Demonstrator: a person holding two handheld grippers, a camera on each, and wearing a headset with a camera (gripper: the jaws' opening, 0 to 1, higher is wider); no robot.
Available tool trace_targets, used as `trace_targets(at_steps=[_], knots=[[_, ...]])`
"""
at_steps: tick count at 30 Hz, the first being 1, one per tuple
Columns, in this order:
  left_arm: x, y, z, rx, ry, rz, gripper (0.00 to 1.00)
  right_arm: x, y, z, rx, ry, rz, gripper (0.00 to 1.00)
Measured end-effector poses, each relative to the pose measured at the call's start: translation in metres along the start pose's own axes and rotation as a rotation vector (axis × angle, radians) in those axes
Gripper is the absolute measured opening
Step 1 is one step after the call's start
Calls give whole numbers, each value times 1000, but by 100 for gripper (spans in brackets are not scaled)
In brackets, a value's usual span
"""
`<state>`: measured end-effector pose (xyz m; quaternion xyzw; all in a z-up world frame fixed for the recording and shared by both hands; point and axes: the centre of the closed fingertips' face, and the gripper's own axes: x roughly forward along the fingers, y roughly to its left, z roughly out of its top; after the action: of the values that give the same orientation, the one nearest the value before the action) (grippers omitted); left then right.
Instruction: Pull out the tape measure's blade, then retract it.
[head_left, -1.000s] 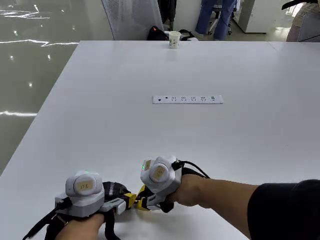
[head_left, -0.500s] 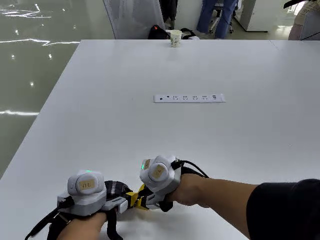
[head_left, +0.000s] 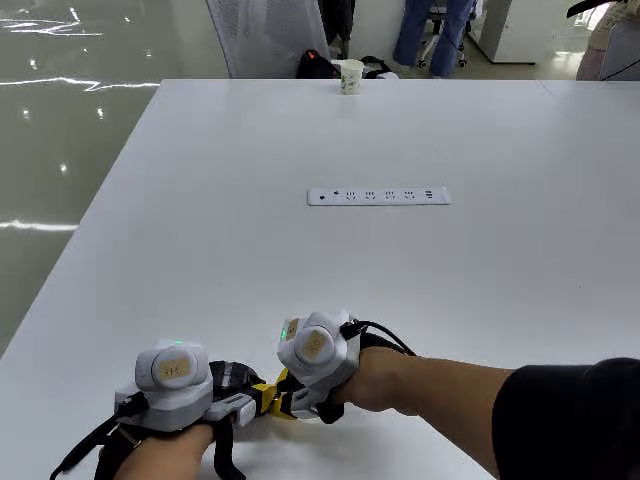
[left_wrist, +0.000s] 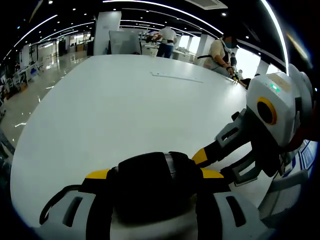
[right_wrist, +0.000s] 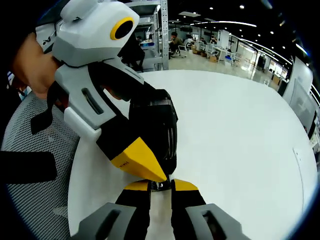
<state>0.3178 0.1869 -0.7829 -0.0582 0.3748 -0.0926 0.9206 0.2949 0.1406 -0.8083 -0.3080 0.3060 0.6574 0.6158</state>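
Where the broad white worktable (head_left: 300, 260) runs toward the person's arms, both hand-held tools sit crowded together, well nearer the person than the long white power strip (head_left: 378, 196) and off to its left. Furthest left of that strip is the left gripper (left_wrist: 152, 173). Its yellow-tipped jaws are spread fairly wide around the round black tape measure case (right_wrist: 157, 125), one tip on each side of it, gripping it just above the tabletop. From the left gripper view the case bulges up between the two tips.

Just to the right, still left of the strip, comes the right gripper (right_wrist: 161, 185), facing back toward the case. Its jaws are drawn narrow, almost together, and they pinch a small metal end tab (right_wrist: 161, 188) at the mouth of the case. I can make out hardly any blade between tab and case.

A dark-sleeved forearm (head_left: 470, 400) reaches in behind the right gripper, below and to the right of the strip. Beyond the strip, near the table's far edge, stands a small white paper cup (head_left: 350, 76).
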Motion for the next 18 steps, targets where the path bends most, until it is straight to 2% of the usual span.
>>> trace_targets(at_steps=[8,12,18], knots=[[0,-1,0,12,-3,-6,65,-2,0,0,-5,7,-8,13],[1,-1,1,-3,-2,1,65,-6,-1,0,4,1,-14,13],[0,-1,1,-7,21,0,65,-12,-1,-2,9,-4,-22,13]])
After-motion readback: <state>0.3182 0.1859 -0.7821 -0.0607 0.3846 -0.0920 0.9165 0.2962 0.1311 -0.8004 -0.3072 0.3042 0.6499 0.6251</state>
